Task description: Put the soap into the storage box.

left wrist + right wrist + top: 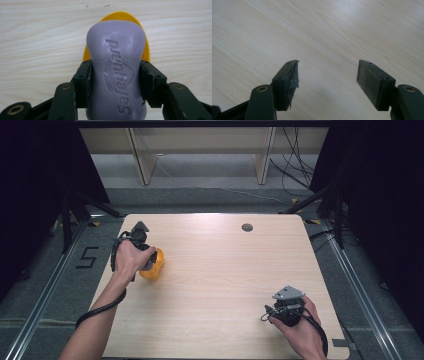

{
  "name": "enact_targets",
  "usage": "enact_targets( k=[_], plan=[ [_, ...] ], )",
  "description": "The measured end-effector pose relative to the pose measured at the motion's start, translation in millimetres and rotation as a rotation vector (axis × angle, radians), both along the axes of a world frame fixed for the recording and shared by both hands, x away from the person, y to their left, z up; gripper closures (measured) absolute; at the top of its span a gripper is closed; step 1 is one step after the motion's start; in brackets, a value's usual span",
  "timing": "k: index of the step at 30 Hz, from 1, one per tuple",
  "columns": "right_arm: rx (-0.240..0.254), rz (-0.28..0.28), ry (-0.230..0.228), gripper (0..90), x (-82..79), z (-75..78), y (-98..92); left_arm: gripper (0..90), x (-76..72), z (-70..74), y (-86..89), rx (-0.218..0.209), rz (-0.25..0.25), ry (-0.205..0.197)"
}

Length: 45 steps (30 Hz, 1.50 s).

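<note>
A lilac bar of soap (116,72) with an embossed brand name is clamped between the two black jaws of my left gripper (116,75), both pads pressed against its sides. Just beyond and beneath the bar lies a yellow dish (117,17), its rim curving around the soap's far end. From above, the left gripper (147,260) sits at the table's left side, pointed down at the yellow dish (154,266). My right gripper (328,77) stands open over bare wood with nothing between its jaws; in the high view the right gripper (287,307) is near the front right corner.
The light wooden table (225,270) has a small round grommet (247,227) near its far edge. Black cables trail from both grippers. Beyond the table stand a wooden frame and dark stands on the floor.
</note>
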State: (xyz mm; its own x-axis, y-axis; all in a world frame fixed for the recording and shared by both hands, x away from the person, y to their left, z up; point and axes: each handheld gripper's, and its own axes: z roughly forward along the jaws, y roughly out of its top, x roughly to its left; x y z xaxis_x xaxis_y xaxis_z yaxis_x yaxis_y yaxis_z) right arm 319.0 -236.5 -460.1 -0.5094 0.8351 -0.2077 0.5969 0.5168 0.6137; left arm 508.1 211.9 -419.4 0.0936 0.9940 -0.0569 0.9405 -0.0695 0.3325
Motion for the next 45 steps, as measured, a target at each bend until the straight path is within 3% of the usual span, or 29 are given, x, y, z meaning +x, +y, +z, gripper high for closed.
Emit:
enact_targets(
  k=[10,15,34,45],
  plan=[
    [0.0,0.001,0.0,34.4,0.0,-0.1,-0.1,48.7,2.0,-4.2,-8.9,-0.002,-0.004,-0.016],
    [0.0,0.002,0.0,34.4,0.1,-0.2,-0.1,48.7,3.8,-6.0,-10.6,0.013,-0.025,-0.002],
    [-0.001,0.002,0.001,34.4,0.1,-0.3,-0.3,48.6,7.8,-18.8,-14.0,0.027,-0.031,-0.008],
    [-0.007,0.006,-0.002,34.4,0.0,-0.3,-0.1,48.6,7.8,-23.1,-16.5,0.067,-0.055,-0.014]
  ],
)
